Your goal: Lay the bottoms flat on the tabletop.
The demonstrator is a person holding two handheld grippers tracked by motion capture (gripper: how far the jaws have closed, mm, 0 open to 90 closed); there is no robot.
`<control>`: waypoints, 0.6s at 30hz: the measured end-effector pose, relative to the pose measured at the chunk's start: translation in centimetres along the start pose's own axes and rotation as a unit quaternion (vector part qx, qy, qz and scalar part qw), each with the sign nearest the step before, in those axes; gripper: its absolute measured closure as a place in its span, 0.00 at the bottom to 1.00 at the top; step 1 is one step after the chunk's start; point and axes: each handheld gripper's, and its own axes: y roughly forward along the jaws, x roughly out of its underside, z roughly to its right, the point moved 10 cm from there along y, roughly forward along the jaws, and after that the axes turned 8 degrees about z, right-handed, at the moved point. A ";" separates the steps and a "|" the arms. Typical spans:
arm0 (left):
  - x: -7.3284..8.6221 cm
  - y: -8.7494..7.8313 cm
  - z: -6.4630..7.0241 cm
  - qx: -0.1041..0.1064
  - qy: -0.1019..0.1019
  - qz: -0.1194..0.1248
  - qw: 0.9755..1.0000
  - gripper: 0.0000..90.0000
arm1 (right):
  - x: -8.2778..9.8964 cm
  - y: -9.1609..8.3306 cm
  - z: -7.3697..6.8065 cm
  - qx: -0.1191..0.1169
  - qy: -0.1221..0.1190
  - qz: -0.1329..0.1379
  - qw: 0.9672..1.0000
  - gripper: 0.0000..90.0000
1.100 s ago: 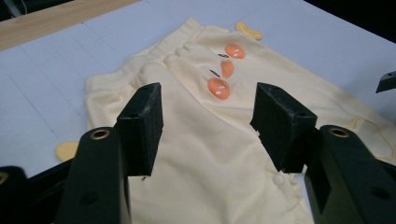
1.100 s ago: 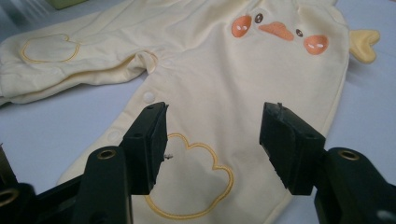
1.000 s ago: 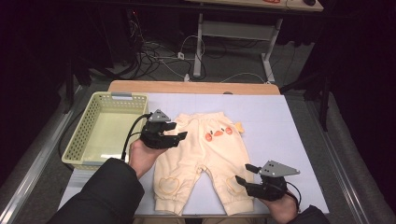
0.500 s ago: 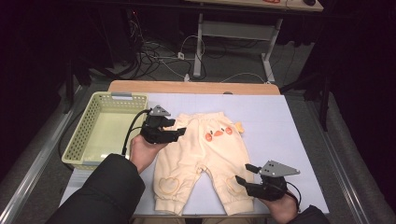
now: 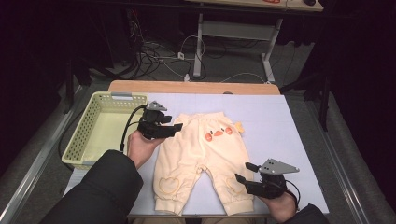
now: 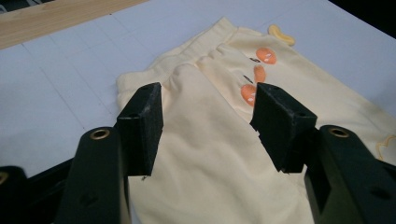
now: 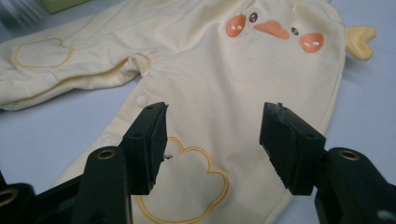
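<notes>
A pair of pale yellow baby trousers (image 5: 201, 156) lies flat on the white table sheet, waistband away from the person, with an orange duck face near the waist (image 5: 218, 134). My left gripper (image 5: 176, 127) hovers at the waistband's left corner, jaws open and empty; its own view looks along the trousers (image 6: 205, 154) toward the duck face (image 6: 257, 74). My right gripper (image 5: 243, 172) sits open over the right leg's hem, above the embroidered outline (image 7: 187, 186) on the trousers (image 7: 224, 79). Nothing is gripped.
A yellow-green plastic basket (image 5: 81, 140) stands at the table's left side, beside the left hand. A wooden strip (image 5: 194, 87) runs along the table's far edge. A bare white sheet (image 5: 280, 121) lies right of the trousers. Cables and a metal stand sit on the floor beyond.
The left gripper has moved slightly up and away from the person, toward the waistband's left corner. The right gripper has stayed put.
</notes>
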 end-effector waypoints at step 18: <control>0.1 0.9 -1.4 -0.013 -0.011 -0.011 1.000 0.46 | 0.1 0.0 0.0 -0.001 0.001 -0.003 1.000 0.47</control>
